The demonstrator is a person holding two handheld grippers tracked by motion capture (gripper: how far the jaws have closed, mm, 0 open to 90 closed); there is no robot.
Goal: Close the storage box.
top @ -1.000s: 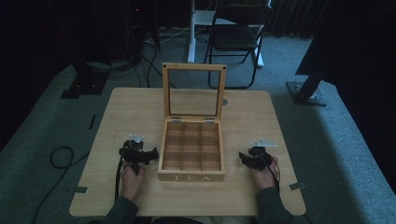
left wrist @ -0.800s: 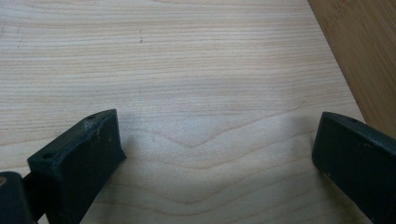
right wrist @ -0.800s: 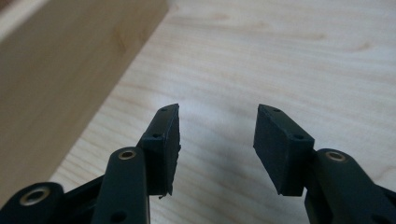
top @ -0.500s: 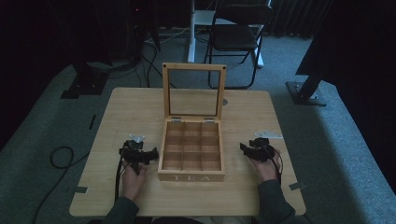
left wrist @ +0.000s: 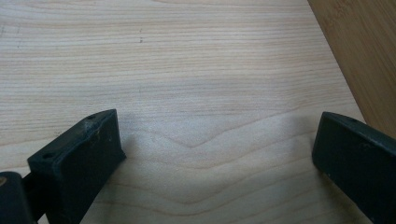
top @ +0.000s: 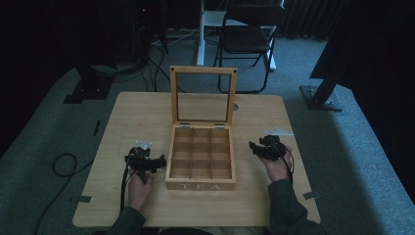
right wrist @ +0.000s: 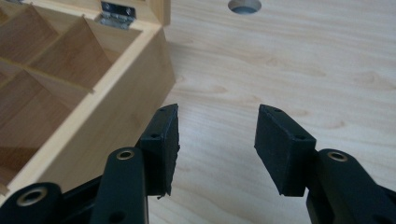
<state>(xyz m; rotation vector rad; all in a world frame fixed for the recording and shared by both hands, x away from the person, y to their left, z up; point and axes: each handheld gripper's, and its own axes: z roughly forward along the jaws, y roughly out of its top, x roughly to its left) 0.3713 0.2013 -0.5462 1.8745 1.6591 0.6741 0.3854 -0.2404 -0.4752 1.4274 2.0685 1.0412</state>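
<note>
Open tea box (top: 201, 156) in tabletop (top: 132, 117) centre. Left gripper (top: 155, 161) just left of box, right gripper (top: 253, 146) just right; both jaws wide apart, w/ nothing held.

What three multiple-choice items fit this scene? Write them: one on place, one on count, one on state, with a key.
1. Where does the tea box sit?
A. between the two claws
B. left of both claws
C. on the chair

2. How many compartments does the box have?
A. four
B. nine
C. twelve

3. How is the glass lid?
A. shut flat
B. lying off the box
C. standing open

Key: 1 A, the left claw and right claw flank it on the table. 2 B, the dividers form three rows of three. 3 C, the lid stands upright on its hinges.
</note>
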